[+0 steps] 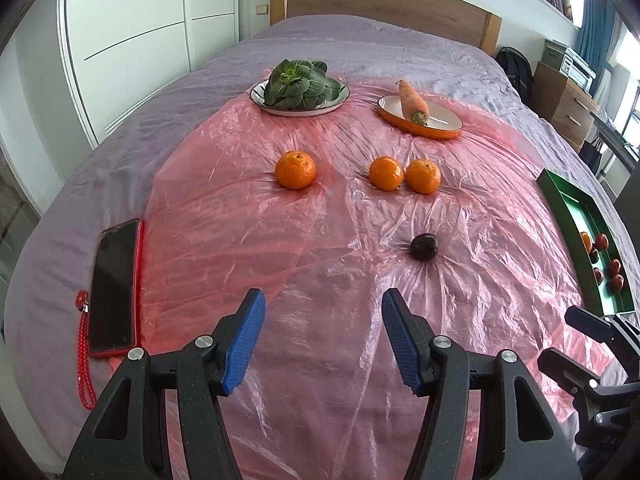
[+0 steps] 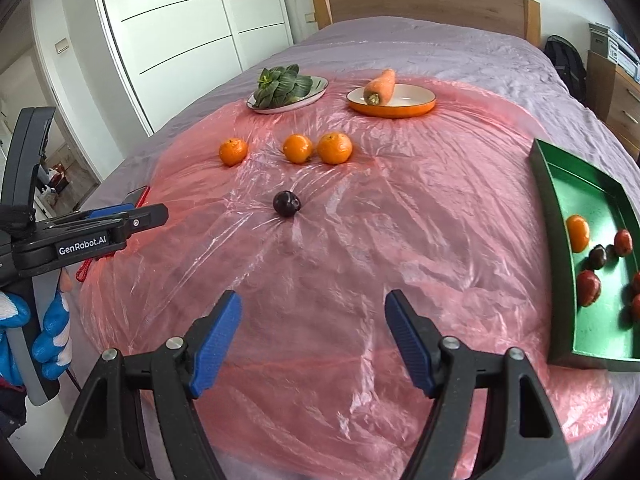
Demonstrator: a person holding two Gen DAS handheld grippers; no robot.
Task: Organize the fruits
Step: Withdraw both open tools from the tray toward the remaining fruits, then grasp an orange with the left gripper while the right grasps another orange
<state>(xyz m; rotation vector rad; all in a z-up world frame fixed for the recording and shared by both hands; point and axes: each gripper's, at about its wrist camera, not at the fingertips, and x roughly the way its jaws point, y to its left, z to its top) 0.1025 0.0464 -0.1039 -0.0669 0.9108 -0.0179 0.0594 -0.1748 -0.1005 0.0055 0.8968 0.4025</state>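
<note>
Nearest, the left gripper (image 1: 323, 338) and right gripper (image 2: 313, 338) hover with jaws spread, holding nothing, above the pink sheet (image 1: 320, 240). Ahead at 1 o'clock lies a plum (image 1: 424, 246). Beyond sit three oranges (image 1: 295, 169). At 3 o'clock, a green tray (image 2: 554, 216) holds more fruit. Farthest, two plates bear greens (image 1: 300, 84) and a carrot (image 1: 414, 101).

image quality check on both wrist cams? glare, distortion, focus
Left wrist: strong fisheye bowing, dark vignette corners, specular glare on the pink plastic sheet, window blown out at upper right; oranges sharp. Right wrist: same bowing, glare streaks around the dark plum, green tray well exposed; open tongs crisp.
</note>
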